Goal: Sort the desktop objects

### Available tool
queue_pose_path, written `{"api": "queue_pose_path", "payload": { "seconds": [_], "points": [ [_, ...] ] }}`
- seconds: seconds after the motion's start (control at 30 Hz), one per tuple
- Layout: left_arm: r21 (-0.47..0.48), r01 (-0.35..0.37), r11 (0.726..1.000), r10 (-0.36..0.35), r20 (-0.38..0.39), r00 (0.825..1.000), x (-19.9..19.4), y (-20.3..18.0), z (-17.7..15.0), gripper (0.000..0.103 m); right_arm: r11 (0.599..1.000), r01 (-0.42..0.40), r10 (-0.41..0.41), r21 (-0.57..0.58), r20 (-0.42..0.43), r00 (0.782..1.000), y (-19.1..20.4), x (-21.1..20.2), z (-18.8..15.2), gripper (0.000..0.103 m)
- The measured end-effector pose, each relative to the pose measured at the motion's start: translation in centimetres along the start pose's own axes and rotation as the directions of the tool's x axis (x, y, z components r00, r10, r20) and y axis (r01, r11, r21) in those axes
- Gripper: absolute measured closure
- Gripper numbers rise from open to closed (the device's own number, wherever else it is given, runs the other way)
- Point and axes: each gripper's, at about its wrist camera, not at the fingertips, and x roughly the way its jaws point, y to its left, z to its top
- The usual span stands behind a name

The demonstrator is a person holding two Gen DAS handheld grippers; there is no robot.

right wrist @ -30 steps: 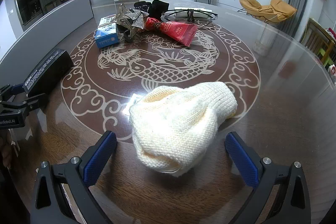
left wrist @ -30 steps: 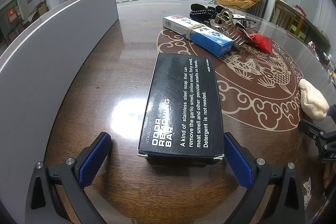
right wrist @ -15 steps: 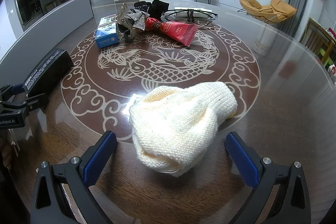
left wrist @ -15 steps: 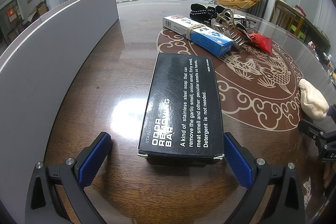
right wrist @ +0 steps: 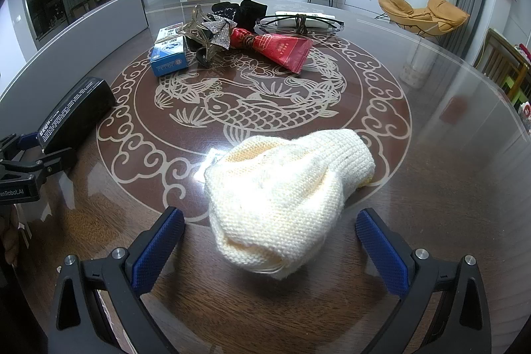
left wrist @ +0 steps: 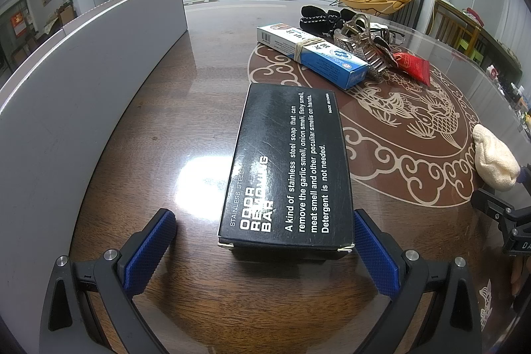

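A black box [left wrist: 285, 165] printed "Odor Removing Bar" lies flat on the glossy wooden table [left wrist: 159, 108]. My left gripper [left wrist: 264, 246] stands open around its near end, the right pad close to the box, the left pad well apart. In the right wrist view a cream knitted hat [right wrist: 285, 194] lies between the blue pads of my open right gripper [right wrist: 270, 244], neither pad touching it. The hat [left wrist: 494, 158] also shows at the right edge of the left wrist view, and the black box [right wrist: 76, 118] at the left of the right wrist view.
A grey panel [left wrist: 76, 82] stands along the table's left side. At the far end lie a blue-and-white carton [left wrist: 312, 55], a metallic hair claw [left wrist: 361, 42], a red packet [right wrist: 278, 48], black fabric items [right wrist: 245, 10] and glasses [right wrist: 298, 20].
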Motion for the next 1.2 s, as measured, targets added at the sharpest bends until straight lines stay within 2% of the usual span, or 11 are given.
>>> {"api": "queue_pose_path", "payload": {
  "seconds": [0.3, 0.37, 0.43, 0.47, 0.5, 0.57, 0.6, 0.63, 0.97, 1.07, 1.2],
  "points": [
    [0.033, 0.023, 0.999, -0.022, -0.038, 0.999, 0.0, 0.0, 0.3, 0.0, 1.0, -0.005, 0.005, -0.002, -0.001, 1.0, 0.0, -0.1, -0.1, 0.0],
    [0.036, 0.027, 0.999, -0.024, -0.093, 0.995, 0.5, -0.1, 1.1, 0.0, 0.999, -0.023, 0.022, -0.028, -0.059, 0.998, -0.2, 0.1, 0.4, 0.0],
    [0.032, 0.064, 0.997, -0.061, -0.1, 0.993, 0.9, -0.5, 1.9, 0.0, 0.999, -0.03, 0.028, -0.019, -0.085, 0.996, -0.5, 0.1, 1.0, 0.0],
    [0.035, 0.078, 0.996, -0.074, -0.086, 0.994, 1.0, -0.8, 2.2, 0.007, 0.999, -0.04, 0.038, -0.014, -0.073, 0.997, -0.5, -0.2, 1.2, 0.0],
    [0.047, 0.06, 0.997, -0.057, -0.071, 0.996, 1.0, -1.2, 2.4, 0.025, 0.999, -0.044, 0.043, -0.01, -0.048, 0.998, -0.7, -0.5, 1.5, 0.0],
    [0.067, 0.037, 0.997, -0.035, -0.039, 0.999, 0.8, -1.8, 2.6, 0.045, 0.999, -0.048, 0.048, -0.006, 0.003, 0.999, -0.7, -0.9, 2.0, 0.01],
    [0.059, 0.048, 0.997, -0.045, -0.045, 0.998, 0.7, -1.8, 2.5, 0.045, 0.999, -0.054, 0.054, -0.005, 0.009, 0.999, -0.7, -0.8, 2.1, 0.038],
    [0.051, 0.06, 0.997, -0.057, -0.044, 0.997, 0.5, -1.7, 2.3, 0.045, 0.999, -0.048, 0.048, -0.009, -0.009, 0.999, -0.8, -0.4, 2.1, 0.048],
    [-0.103, 0.185, 0.977, -0.178, 0.072, 0.981, -7.6, 3.5, 0.4, 0.045, 0.993, -0.094, 0.1, -0.07, 0.074, 0.992, 2.2, -5.7, 2.5, 0.05],
    [-0.138, 0.199, 0.97, -0.178, 0.146, 0.973, -11.6, 6.7, 1.3, 0.045, 0.981, -0.171, 0.182, -0.095, 0.119, 0.976, 5.6, -7.4, 5.0, 0.05],
    [-0.19, 0.13, 0.973, -0.092, 0.196, 0.976, -15.5, 12.7, 2.6, 0.045, 0.933, -0.309, 0.34, -0.185, 0.167, 0.926, 13.6, -9.5, 8.7, 0.05]
  ]
}}
